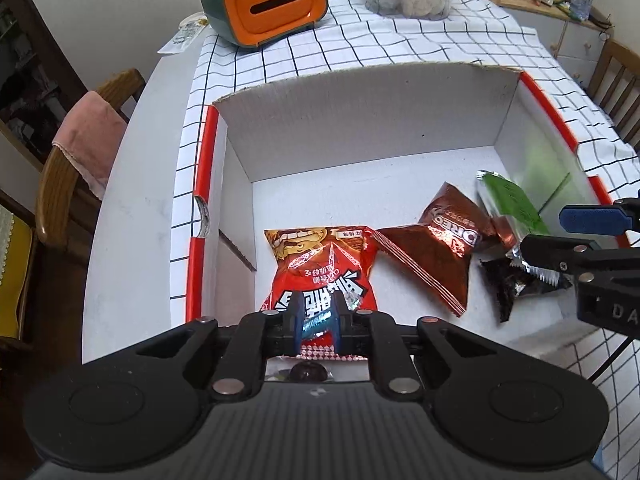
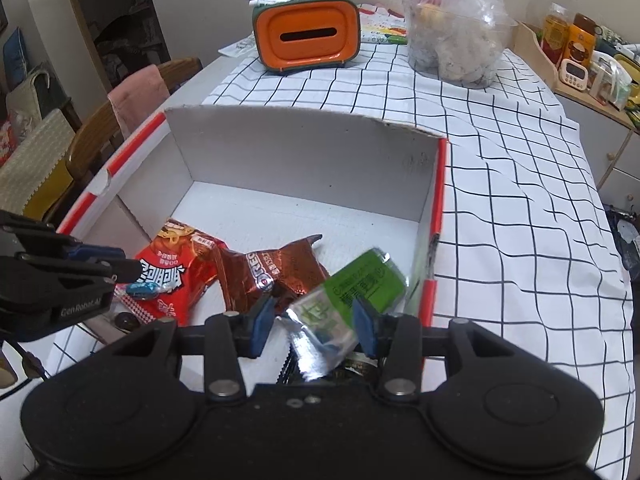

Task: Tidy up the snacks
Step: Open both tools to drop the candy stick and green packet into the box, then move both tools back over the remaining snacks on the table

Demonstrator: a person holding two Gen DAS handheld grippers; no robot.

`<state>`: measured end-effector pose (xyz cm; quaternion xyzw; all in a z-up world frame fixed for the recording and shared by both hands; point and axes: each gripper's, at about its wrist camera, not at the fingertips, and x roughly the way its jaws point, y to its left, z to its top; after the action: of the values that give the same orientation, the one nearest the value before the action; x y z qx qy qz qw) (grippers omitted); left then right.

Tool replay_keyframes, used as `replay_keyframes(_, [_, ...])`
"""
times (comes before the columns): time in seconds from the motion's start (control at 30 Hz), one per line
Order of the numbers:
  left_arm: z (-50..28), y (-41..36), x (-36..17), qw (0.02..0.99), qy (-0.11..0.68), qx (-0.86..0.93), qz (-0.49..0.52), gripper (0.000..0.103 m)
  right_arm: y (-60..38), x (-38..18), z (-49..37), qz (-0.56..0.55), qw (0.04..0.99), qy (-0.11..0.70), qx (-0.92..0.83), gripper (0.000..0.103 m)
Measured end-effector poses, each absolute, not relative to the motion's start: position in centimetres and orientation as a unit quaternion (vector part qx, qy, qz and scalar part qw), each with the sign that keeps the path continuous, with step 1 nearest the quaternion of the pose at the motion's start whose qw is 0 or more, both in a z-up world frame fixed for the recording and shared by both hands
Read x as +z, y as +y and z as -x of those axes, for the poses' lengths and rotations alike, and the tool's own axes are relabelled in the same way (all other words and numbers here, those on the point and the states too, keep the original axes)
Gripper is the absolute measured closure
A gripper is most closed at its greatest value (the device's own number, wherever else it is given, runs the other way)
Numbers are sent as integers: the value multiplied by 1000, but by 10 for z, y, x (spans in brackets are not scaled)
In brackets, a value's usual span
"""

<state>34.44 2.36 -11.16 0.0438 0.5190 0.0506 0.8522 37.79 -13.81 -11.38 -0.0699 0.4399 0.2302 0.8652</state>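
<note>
Left wrist view: close above the box's [image 1: 360,120] near edge, facing steeply down and toward the table's far edge. Right wrist view: same direction, nearer the box's [image 2: 304,148] right wall. Shared: box interior, checked cloth [image 1: 400,40] [image 2: 500,152], orange container [image 1: 276,4] [image 2: 306,36].

The far half of the cardboard box [image 1: 360,128] lay bare, its white floor open to a reach from above. The near half was crowded: a red snack bag [image 1: 320,264] at the left, a brown Oreo pack [image 1: 436,248] in the middle, a green packet [image 2: 360,284] and a dark wrapper [image 1: 516,284] at the right. The tall back wall barred any approach from behind. Beyond it stood an orange tissue box [image 2: 306,36] and a plastic bag [image 2: 452,28], with checked cloth [image 2: 520,200] clear to the right.
</note>
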Motion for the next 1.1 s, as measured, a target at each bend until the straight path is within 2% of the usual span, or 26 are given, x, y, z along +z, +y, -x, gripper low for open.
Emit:
replay_keyframes(0.2, [-327,21,-96,861,505,41,-37,76,-151,-97,-363,45,872,428,234,52])
replay_keyframes(0.33, [-314,19,-83,868,493,36,-35,72,-156,-85,-347,36,876,416,239,46])
replay_keyframes(0.5, [-296,17,-67,879,475,30,-37,51,-159,-69,-326,28,882,400,245,42])
replay_keyframes(0.63, [-280,13,-55,885,463,24,-36,46,-160,-58,-309,24,886,391,248,40])
replay_keyframes(0.73, [-269,12,-47,890,455,21,-38,38,-162,-52,-297,20,888,384,251,29])
replay_keyframes(0.77, [-265,12,-45,891,452,19,-38,35,-163,-50,-293,19,889,381,251,28])
replay_keyframes(1.0, [-239,13,-35,897,440,11,-27,25,-168,-41,-267,5,892,373,254,20])
replay_keyframes(1.1, [-228,14,-34,899,436,13,-25,24,-170,-40,-257,3,893,371,254,18])
